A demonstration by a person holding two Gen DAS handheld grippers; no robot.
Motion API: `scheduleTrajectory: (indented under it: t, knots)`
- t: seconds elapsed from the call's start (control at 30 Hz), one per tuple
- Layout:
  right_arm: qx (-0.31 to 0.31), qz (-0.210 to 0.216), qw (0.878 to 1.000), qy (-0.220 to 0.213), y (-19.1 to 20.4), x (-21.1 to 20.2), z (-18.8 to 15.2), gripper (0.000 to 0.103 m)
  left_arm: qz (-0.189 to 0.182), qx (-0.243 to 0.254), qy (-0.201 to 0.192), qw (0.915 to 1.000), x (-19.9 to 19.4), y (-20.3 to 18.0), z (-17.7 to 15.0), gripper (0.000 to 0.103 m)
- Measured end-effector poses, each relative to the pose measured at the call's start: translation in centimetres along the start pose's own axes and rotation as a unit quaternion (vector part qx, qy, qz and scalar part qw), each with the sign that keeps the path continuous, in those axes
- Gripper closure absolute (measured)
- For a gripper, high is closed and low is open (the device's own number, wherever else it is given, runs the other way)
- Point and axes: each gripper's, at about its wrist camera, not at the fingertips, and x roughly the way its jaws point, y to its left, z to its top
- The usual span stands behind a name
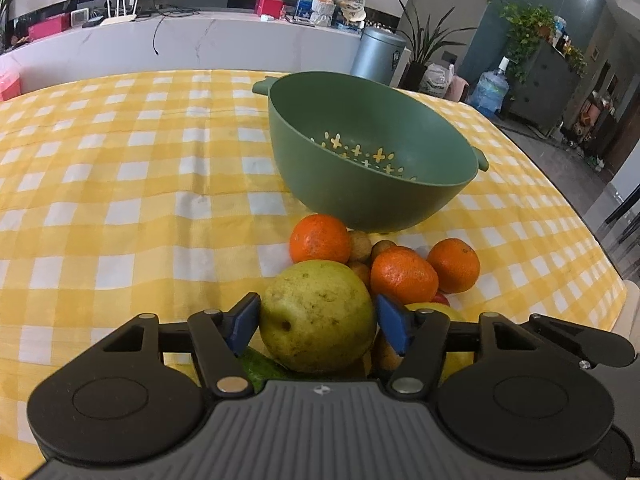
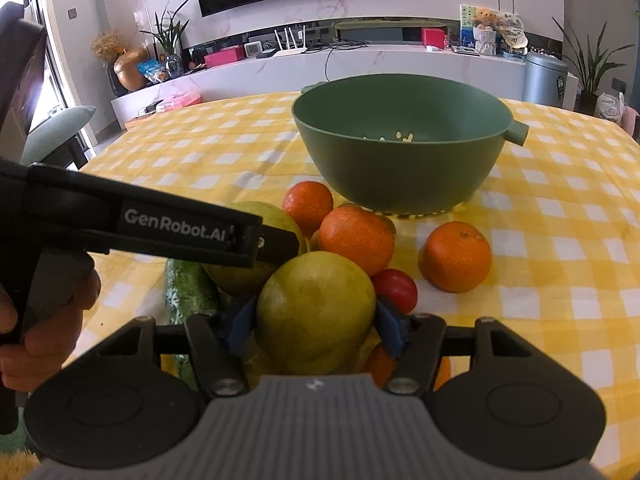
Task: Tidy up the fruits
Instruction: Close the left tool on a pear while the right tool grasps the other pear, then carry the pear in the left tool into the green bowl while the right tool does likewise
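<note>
A pile of fruit lies on the yellow checked tablecloth in front of an empty green colander (image 1: pixel 372 148) (image 2: pixel 400 148). My left gripper (image 1: pixel 318 324) is shut on a yellow-green pear (image 1: pixel 316 316); beyond it lie oranges (image 1: pixel 320 240) (image 1: pixel 402 276) and small brown fruits (image 1: pixel 360 244). My right gripper (image 2: pixel 316 320) is shut on a second yellow-green pear (image 2: pixel 316 308). In the right wrist view the left gripper (image 2: pixel 276 246) comes in from the left over its pear (image 2: pixel 240 276). Oranges (image 2: pixel 356 236) (image 2: pixel 454 256), a red tomato (image 2: pixel 398 288) and a cucumber (image 2: pixel 188 292) lie around.
The table edge (image 1: pixel 616 280) runs close on the right in the left wrist view. A chair (image 2: pixel 56 132) stands off the table's left side. A white counter with boxes and a grey bin (image 1: pixel 378 54) lies beyond the table.
</note>
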Motion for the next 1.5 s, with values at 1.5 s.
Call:
scheduleTrajectory:
  t: [1.5]
  knots:
    - [-0.073, -0.040, 0.993, -0.088, -4.9, -2.8, 10.4, 0.043, 0.027, 0.039, -0.110, 0.9928, -3.2, -4.4, 10.8, 0.031]
